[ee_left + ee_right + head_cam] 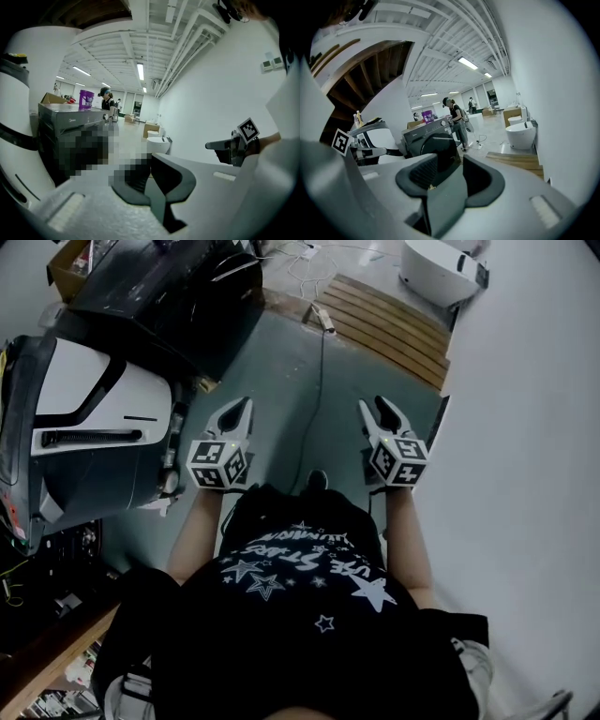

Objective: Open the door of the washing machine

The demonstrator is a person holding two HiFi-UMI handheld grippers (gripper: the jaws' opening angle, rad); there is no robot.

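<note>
The washing machine (169, 296) is a dark grey box at the upper left of the head view, some way ahead of both grippers. In the right gripper view, the washing machine (424, 133) shows its round dark door (438, 149); whether the door is ajar I cannot tell. My left gripper (239, 407) and right gripper (373, 407) are held side by side over the grey floor, touching nothing. The right gripper (445, 180) is open and empty. The left gripper (152, 180) shows a narrower gap with nothing in it.
A large white-and-black machine (84, 427) stands close on the left. A wooden pallet (389, 324) and a white toilet (441, 268) lie ahead on the right, beside a white wall (534, 427). A cable with a power strip (323, 320) crosses the floor. People (457, 117) stand far off.
</note>
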